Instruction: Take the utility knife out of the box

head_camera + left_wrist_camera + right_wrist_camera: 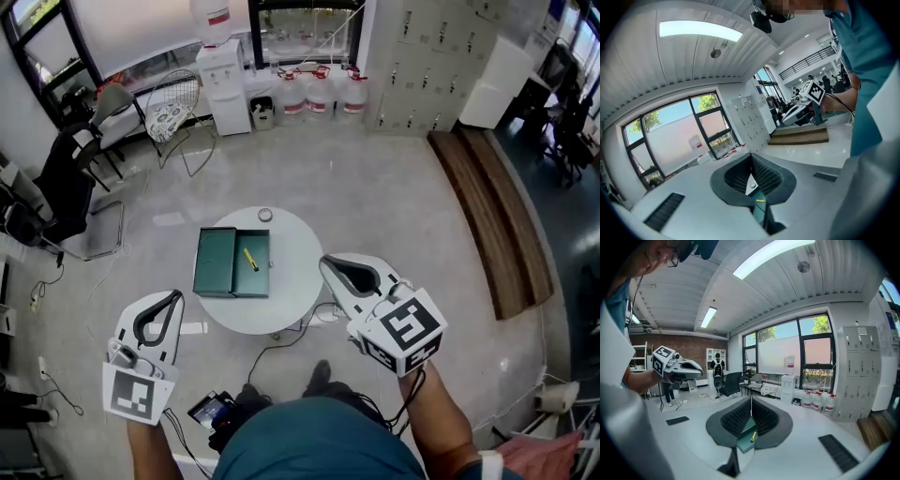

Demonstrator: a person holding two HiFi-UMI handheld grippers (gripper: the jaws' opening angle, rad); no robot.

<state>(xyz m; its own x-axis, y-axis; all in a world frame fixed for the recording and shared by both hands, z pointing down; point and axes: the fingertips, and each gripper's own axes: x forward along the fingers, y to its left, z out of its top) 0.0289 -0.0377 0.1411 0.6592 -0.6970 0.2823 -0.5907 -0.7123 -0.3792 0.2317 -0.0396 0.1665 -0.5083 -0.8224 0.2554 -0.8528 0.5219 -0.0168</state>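
Utility knife (251,259), likely light, stiff and slick, lies in the box (214,264), ahead of the left gripper (174,298) and right gripper (328,265), whose fingers are pressed together and empty; a pinch across its mid-handle looks best.

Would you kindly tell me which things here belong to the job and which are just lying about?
Job: yellow utility knife, open green box, round table, left tongs, right tongs.
Lying about: small round object, water bottles, water dispenser, chair, wooden bench.

Round white table (295,239), open green box (216,267) on it, yellow knife (251,259) in the box's right half, small round thing (265,215) at the table's far edge, left gripper (176,296) and right gripper (326,263) near.
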